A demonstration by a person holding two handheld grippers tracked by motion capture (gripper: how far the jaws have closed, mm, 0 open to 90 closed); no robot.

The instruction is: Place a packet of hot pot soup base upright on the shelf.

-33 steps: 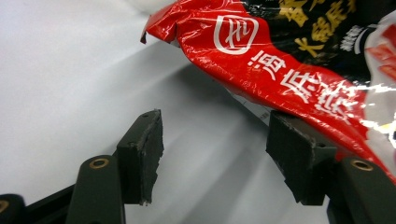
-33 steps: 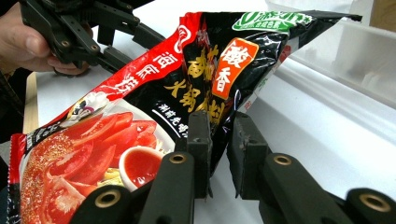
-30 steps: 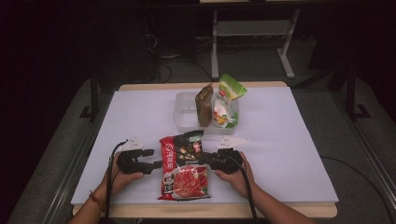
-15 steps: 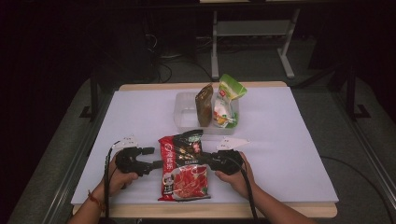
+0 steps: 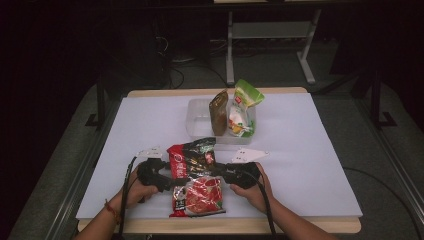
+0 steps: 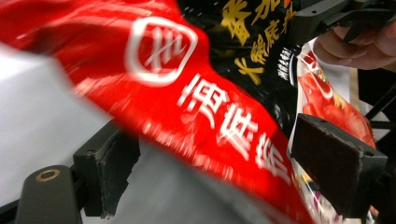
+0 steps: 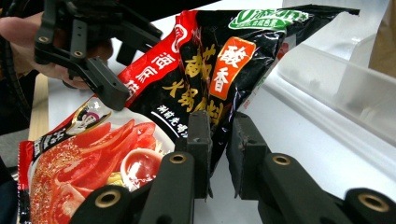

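Right gripper (image 7: pixel 219 140) pinches the soup-base packet (image 5: pixel 196 180); left gripper (image 5: pixel 167 181) just released; tub (image 5: pixel 197 122) holds pouches (image 5: pixel 235 112).

My table (image 5: pixel 320 150) wears a white sheet, its wooden edge showing along the far side and the near side. Toward the middle of the far edge sits a clear plastic bin (image 5: pixel 197 122). Near the middle of the near edge lies a red and black sauce packet (image 5: pixel 197 192), its far half lifted off the sheet.
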